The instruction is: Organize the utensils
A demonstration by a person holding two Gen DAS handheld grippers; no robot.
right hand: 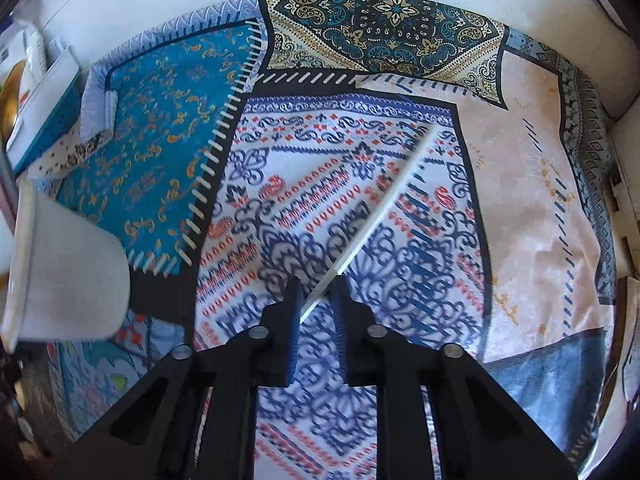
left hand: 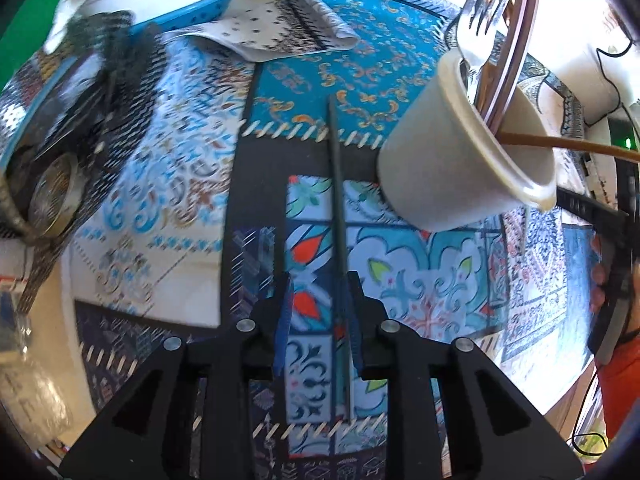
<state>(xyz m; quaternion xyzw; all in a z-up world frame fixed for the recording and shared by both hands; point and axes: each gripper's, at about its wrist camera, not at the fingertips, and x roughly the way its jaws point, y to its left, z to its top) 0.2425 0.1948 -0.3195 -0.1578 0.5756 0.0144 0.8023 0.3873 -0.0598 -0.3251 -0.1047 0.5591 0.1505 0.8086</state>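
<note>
The left gripper point(left hand: 318, 304) is standing partly open around a thin, stiff dark chopstick point(left hand: 335, 200) lying on the cloth point(left hand: 160, 184) beside the cup point(left hand: 460, 156), while the right gripper point(right hand: 318, 300) is pinching a light, slippery white chopstick point(right hand: 384, 196) near its end.

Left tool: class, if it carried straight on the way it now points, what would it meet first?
Probably the patterned tablecloth just ahead. The left tool points steeply down at it, with a dark chopstick lying between its fingers. The cream cup stands off to the right of that line, though depth is hard to judge.
</note>
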